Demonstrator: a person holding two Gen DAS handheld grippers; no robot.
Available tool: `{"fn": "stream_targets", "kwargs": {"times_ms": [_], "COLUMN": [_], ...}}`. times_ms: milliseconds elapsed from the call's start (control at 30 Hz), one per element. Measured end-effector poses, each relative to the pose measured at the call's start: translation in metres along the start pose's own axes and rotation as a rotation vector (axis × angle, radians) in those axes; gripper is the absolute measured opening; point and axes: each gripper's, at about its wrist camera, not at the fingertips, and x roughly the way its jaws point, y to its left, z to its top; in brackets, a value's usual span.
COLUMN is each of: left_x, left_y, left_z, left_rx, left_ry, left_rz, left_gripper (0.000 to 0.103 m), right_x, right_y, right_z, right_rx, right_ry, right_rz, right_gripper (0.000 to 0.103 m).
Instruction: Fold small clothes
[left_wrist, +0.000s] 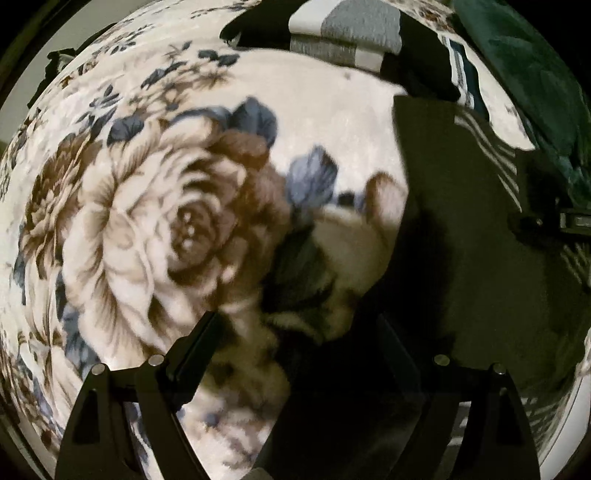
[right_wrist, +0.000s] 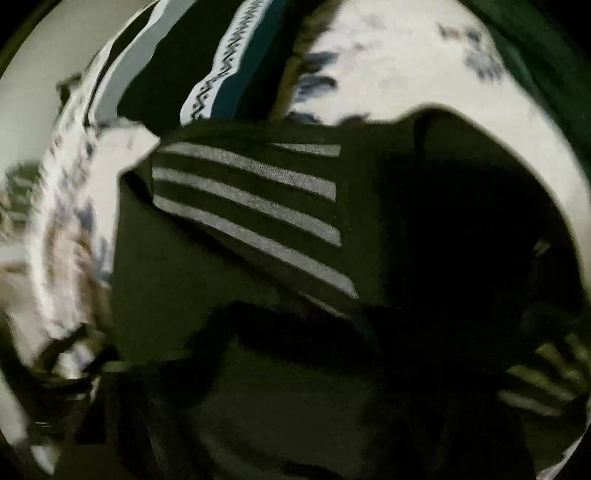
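A dark green garment with grey stripes lies on a floral blanket. In the left wrist view the garment fills the right side. My left gripper is open, its left finger over the blanket and its right finger at the garment's edge, nothing between them. In the right wrist view the garment fills most of the frame and hides my right gripper's fingers; the view is blurred and dark. The right gripper's body shows at the far right of the left wrist view, against the garment.
Folded clothes lie at the far side of the blanket: a grey and white striped piece and a dark piece with a white zigzag band. A dark green cloth lies at the far right.
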Motion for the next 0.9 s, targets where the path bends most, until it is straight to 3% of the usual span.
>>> {"fn": "stream_targets", "kwargs": {"times_ms": [33, 200, 367, 400, 467, 533, 600, 667, 800, 900], "left_x": [0.0, 0.003, 0.004, 0.003, -0.003, -0.016, -0.032, -0.046, -0.075, -0.096], "left_y": [0.001, 0.0, -0.003, -0.003, -0.001, 0.004, 0.003, -0.002, -0.033, -0.071], "left_z": [-0.003, -0.003, -0.002, -0.001, 0.003, 0.009, 0.009, 0.006, -0.019, -0.055], "left_rx": [-0.001, 0.006, 0.012, 0.014, 0.013, 0.022, 0.036, 0.06, 0.165, 0.261], "left_ry": [0.001, -0.007, -0.005, -0.004, -0.01, -0.035, -0.064, -0.078, -0.078, -0.035], "left_rz": [-0.001, 0.003, 0.002, 0.003, -0.004, 0.004, -0.006, -0.02, -0.049, -0.093], "left_gripper": [0.085, 0.085, 0.085, 0.085, 0.085, 0.085, 0.085, 0.085, 0.085, 0.085], "right_x": [-0.003, -0.023, -0.002, -0.003, -0.014, -0.039, -0.069, -0.094, -0.13, -0.16], "right_y": [0.002, -0.016, -0.016, -0.019, -0.029, -0.046, -0.066, -0.082, -0.102, -0.129], "right_z": [0.001, 0.002, 0.011, 0.014, 0.012, -0.005, -0.04, -0.086, -0.201, -0.28], "right_rx": [0.004, 0.108, 0.132, 0.158, 0.222, 0.305, 0.386, 0.459, 0.603, 0.692], "right_ry": [-0.018, -0.116, -0.03, -0.019, -0.017, -0.064, -0.097, -0.107, -0.041, 0.008], "right_rz": [-0.005, -0.028, -0.058, -0.027, 0.026, 0.098, 0.154, 0.165, 0.12, 0.089], "right_gripper": [0.005, 0.005, 0.005, 0.01, 0.04, 0.053, 0.055, 0.065, 0.065, 0.065]}}
